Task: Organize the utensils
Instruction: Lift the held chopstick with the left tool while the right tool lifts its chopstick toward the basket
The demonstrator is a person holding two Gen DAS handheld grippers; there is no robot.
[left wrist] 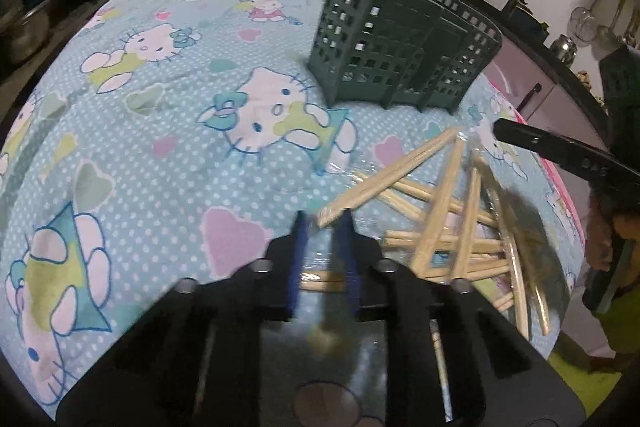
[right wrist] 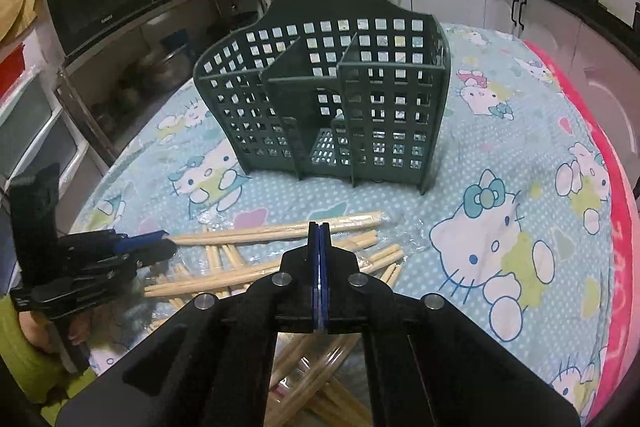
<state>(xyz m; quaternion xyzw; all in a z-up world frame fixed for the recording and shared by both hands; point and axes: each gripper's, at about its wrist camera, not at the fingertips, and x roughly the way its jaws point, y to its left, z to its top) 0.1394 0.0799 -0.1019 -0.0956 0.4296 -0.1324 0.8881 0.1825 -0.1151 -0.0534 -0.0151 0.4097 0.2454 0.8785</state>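
- Wooden chopsticks [right wrist: 280, 231], some in clear wrappers, lie in a crossed heap on the cartoon-print cloth [left wrist: 168, 131] covering the bench, just in front of the green caddy [right wrist: 320, 103].
- The caddy stands upright beyond the heap; its three compartments look empty from here, so sorting has barely begun.
- Your left gripper [left wrist: 323, 223] has its blue pads pinched on the near end of one wrapped pair [left wrist: 384, 179] at the heap's left edge. The step in hand looks like the first pick.
- Your right gripper [right wrist: 319, 227] is fully closed, pads flat together with nothing seen between them, hovering over the heap's middle.
- Next, you should lift the left pair clear of the sticks crossing it, tip it towards upright, and lower it into one compartment.
- The slippery wrapper may let the pair swivel in the pads, so lift slowly.
- Open the right gripper before going for another pair.
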